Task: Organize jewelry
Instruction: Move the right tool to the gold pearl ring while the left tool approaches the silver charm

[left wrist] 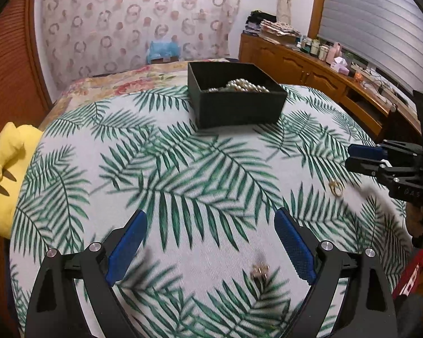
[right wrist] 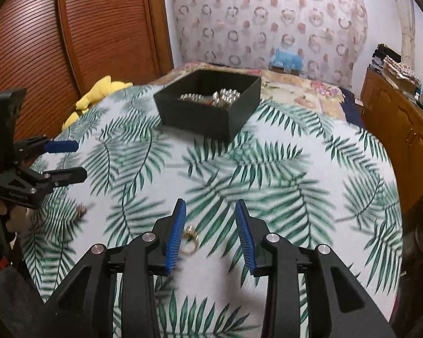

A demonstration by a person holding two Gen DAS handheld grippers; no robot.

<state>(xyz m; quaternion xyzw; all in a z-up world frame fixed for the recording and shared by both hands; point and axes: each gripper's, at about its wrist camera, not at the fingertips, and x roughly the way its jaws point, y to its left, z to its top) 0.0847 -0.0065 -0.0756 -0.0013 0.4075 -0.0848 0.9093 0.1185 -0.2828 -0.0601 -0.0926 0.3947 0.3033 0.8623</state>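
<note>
Closest to the lens on the right wrist cam is the right gripper [right wrist: 210,219], jaws parted a moderate way with nothing clamped. A gold ring [right wrist: 191,238] lies on the palm-leaf cloth [right wrist: 296,169] just inside its left blue pad, maybe brushing it, hard to say with the blur.

Using the black box [left wrist: 237,95] as the landmark: it sits at the far end of the cloth, open-topped, with a heap of pearl beads [left wrist: 241,86] inside. The ring is well on the near side of the box, toward the right edge of the cloth as the left cam sees it. A second small piece of jewelry [left wrist: 259,271], gold-ish and too blurry to identify, lies even further to the near side of the box, between the fingers of the left gripper [left wrist: 211,225] but down near its base. That gripper's jaws are spread wide, gripping nothing.

A yellow plush toy [left wrist: 5,180] sits off the cloth's edge, left of the box. A wooden cabinet [left wrist: 310,67] with bottles on top runs along the wall to the box's right.
</note>
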